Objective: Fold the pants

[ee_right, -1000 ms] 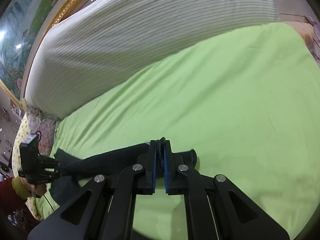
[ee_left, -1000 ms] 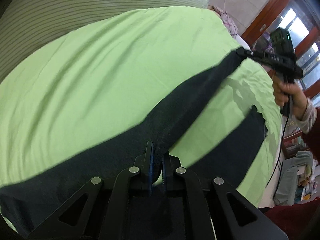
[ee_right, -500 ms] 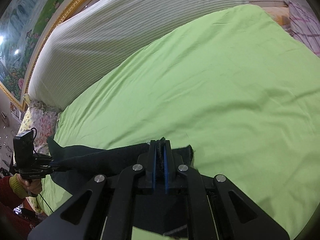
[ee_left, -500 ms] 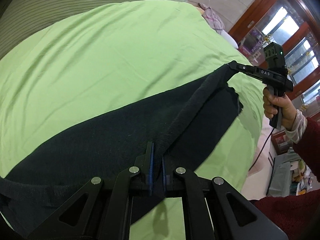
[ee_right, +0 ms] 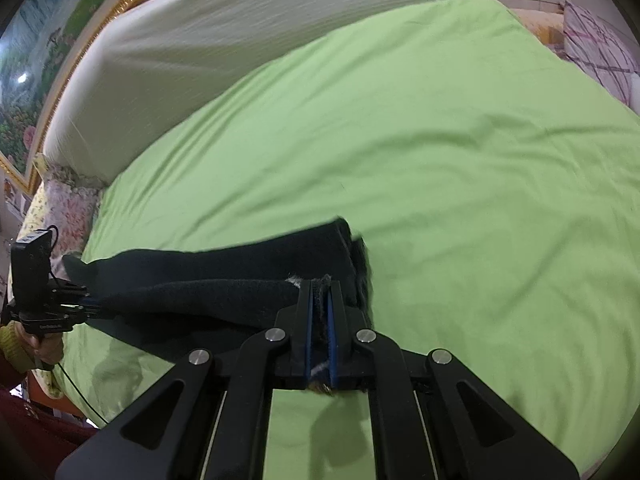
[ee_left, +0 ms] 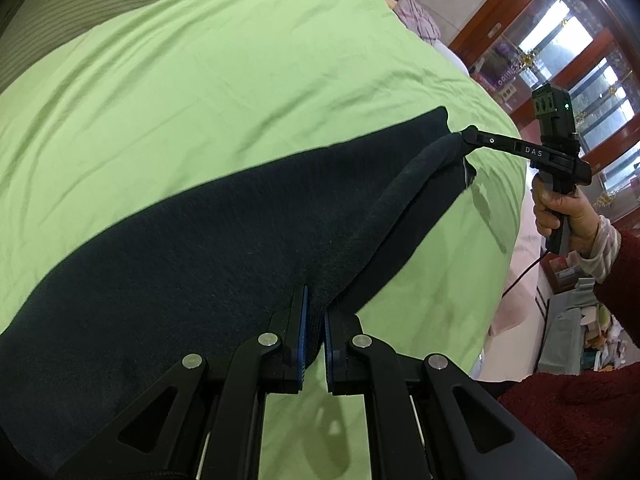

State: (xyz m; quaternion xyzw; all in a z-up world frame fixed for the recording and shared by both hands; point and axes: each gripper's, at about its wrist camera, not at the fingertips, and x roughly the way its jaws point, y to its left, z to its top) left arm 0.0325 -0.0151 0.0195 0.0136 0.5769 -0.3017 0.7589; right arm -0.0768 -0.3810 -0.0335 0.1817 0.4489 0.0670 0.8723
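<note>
Black pants (ee_left: 192, 264) lie spread across the green bed sheet (ee_left: 224, 92). My left gripper (ee_left: 314, 308) is shut on their near edge. A rolled fold of the cloth runs taut from there to my right gripper (ee_left: 466, 136), held by a hand (ee_left: 560, 216) at the right. In the right wrist view my right gripper (ee_right: 320, 288) is shut on the pants (ee_right: 224, 280) at a corner with a pale tag. The same fold stretches left to my left gripper (ee_right: 86, 302). Below the raised fold the cloth hangs down to the sheet (ee_right: 440, 160).
A striped off-white headboard cushion (ee_right: 240, 40) runs along the bed's far side, under a gold-framed painting (ee_right: 40, 60). A floral pillow (ee_right: 68, 208) and a plaid cloth (ee_right: 600, 52) lie at the bed's ends. A wooden glass-door cabinet (ee_left: 580, 60) stands beyond the bed edge.
Both grippers have carried the held edge across the bed while staying shut. The black cloth, a narrow lifted strip before, now covers a wide patch of the sheet.
</note>
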